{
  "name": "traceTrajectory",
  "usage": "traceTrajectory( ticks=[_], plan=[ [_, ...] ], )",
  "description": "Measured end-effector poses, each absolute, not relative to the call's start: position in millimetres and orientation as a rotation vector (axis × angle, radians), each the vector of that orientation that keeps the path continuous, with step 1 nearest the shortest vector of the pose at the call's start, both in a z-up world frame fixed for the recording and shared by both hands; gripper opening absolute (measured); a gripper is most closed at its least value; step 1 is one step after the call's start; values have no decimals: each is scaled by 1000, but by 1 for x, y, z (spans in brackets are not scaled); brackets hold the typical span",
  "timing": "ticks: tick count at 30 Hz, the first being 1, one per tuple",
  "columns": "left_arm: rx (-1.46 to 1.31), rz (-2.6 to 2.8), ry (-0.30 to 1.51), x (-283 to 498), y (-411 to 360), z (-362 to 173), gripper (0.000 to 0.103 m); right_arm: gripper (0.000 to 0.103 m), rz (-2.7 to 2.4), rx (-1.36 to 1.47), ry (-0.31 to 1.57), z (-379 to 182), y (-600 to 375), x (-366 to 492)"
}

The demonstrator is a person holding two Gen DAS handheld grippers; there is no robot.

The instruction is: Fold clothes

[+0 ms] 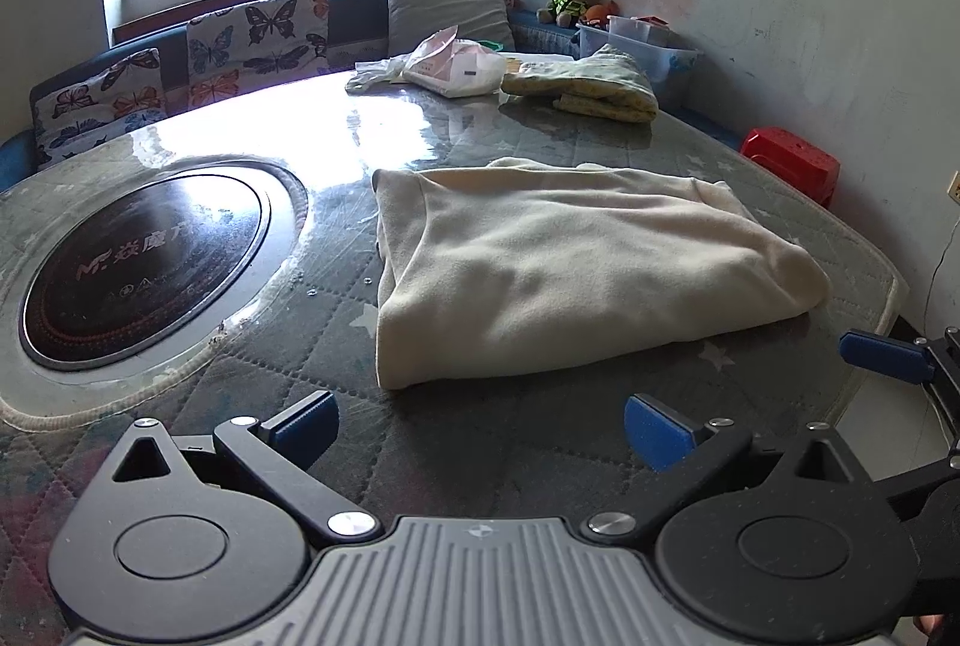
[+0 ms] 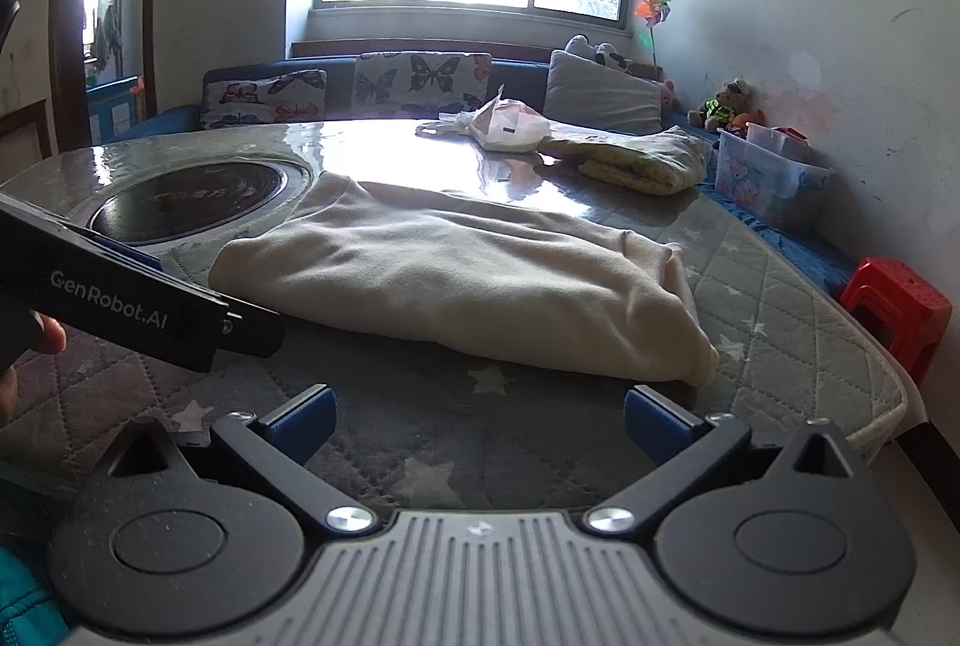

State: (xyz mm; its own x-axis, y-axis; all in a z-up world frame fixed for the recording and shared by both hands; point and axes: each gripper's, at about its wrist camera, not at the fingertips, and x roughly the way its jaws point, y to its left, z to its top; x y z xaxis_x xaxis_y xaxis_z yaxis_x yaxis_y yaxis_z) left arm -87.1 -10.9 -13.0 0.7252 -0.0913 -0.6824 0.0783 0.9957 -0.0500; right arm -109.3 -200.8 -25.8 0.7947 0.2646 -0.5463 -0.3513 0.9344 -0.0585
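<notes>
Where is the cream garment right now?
The cream garment lies folded on the quilted table cover, ahead of both open grippers and untouched, to the right of the round black hotplate, nearer than the yellow folded cloth.

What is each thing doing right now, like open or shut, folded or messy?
Left gripper: open, empty.
Right gripper: open, empty.
Cream garment: folded, flat on the table.
Yellow cloth: folded, at the far side.
White bag: crumpled, open at the top.
Bin: no lid, things inside.
</notes>
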Motion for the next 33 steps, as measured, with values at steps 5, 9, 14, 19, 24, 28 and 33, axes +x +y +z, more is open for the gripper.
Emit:
traceTrajectory(
  ticks=[5,9,14,19,24,28,33],
  plan=[
    [-31,-82,765,-85,-8,-14,103,103,351,-151,576,-27,-200,-108],
    [-34,-66,770,-84,-6,-14,103,103,347,-158,578,-28,-198,-108],
    [-23,-51,778,-83,-6,-15,103,103,341,-160,580,-27,-198,-105],
    [-20,-53,770,-83,-8,-14,103,103,327,-166,587,-26,-197,-103],
    [-11,-43,768,-84,-10,-11,103,103,332,-168,587,-25,-196,-101],
    [-23,-47,772,-86,-10,-10,103,103,337,-168,583,-24,-195,-102],
    [-8,-26,765,-90,-13,-6,103,103,350,-161,576,-23,-194,-105]
  ],
)
